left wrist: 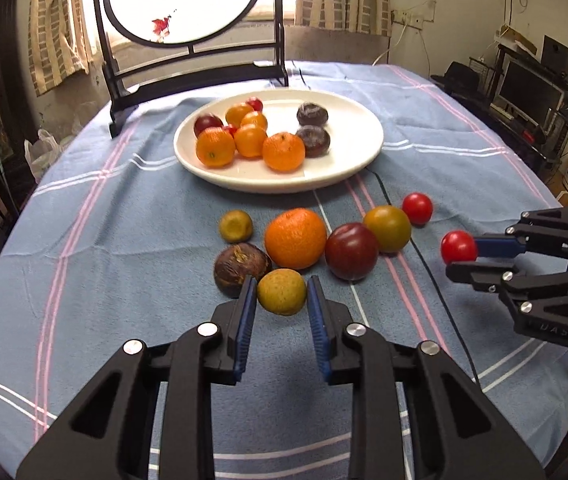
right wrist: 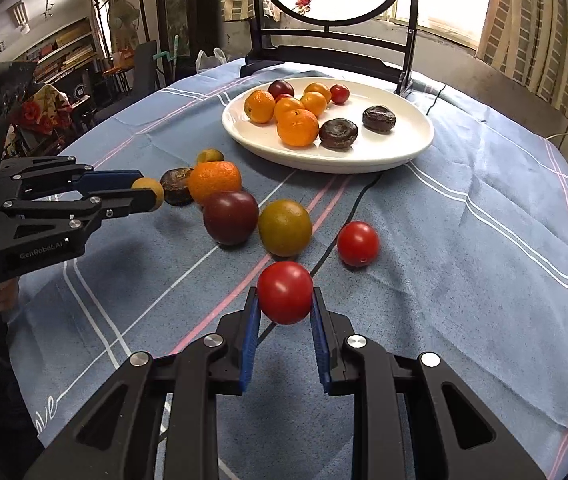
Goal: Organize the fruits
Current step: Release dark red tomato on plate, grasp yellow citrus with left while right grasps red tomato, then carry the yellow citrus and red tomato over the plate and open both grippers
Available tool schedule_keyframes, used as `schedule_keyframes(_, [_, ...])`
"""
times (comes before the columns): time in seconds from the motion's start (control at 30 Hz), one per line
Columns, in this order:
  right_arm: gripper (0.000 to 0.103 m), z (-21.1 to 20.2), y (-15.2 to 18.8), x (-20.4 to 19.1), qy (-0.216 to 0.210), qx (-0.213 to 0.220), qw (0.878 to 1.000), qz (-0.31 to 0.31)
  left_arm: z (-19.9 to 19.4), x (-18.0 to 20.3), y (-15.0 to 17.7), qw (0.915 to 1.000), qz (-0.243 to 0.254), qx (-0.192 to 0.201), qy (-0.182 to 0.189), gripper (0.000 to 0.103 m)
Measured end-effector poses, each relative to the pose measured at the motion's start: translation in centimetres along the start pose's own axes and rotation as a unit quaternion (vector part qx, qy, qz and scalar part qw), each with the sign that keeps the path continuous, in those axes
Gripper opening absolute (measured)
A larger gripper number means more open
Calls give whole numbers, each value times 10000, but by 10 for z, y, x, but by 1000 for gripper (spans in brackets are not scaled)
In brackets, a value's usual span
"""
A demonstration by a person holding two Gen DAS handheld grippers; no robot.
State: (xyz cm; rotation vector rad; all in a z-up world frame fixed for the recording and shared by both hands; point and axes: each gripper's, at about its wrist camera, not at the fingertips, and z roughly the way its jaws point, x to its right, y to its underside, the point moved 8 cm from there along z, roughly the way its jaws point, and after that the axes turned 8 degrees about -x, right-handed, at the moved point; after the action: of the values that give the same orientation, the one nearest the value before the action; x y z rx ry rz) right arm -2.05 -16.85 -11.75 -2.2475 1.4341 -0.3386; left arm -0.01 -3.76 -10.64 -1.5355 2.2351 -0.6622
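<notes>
Left gripper [left wrist: 282, 304] jaws grasp a small yellow-green fruit [left wrist: 282, 292], dull matte skin, low centre of the left wrist frame. Right gripper [right wrist: 285, 306] jaws grasp a glossy red tomato [right wrist: 285, 292], low centre of the right wrist frame. Loose on the bench [left wrist: 104, 240], mid-frame: orange [left wrist: 295, 238], dark red plum [left wrist: 351, 251], green-orange fruit [left wrist: 387, 228], second tomato [left wrist: 417, 208], brown fruit [left wrist: 240, 264], small olive fruit [left wrist: 236, 225]. White plate [left wrist: 348, 168] behind, upper centre, carries oranges, plums and dark wrinkled fruits.
</notes>
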Motion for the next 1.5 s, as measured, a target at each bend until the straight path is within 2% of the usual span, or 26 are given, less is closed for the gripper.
schedule_keyframes(0.1, [25,-2,-2,-7,-64,9,10000,-33,-7,-2,-3,9999,41,111,-92,25])
schedule_keyframes(0.37, [25,-4,-7,-18,-121,6,9999,-46,-5,-4,-3,9999,-34,92,-107,25])
schedule_keyframes(0.7, [25,-15,-36,-17,-51,258,9997,0,-9,-7,-30,9991,35,317,-279,25])
schedule_keyframes(0.93, [25,-29,-69,3,60,525,9986,95,-12,-23,-62,9977,98,519,-422,25])
schedule_keyframes(1.17, [25,-36,-116,34,152,859,9957,319,-15,-56,-113,9949,-111,785,-624,25])
schedule_keyframes(1.33, [25,-31,-145,50,70,1017,9935,514,-13,-69,-144,9936,-348,917,-551,25])
schedule_keyframes(1.5, [25,-7,-162,57,16,910,9941,594,12,-59,-151,9957,-193,742,-521,25])
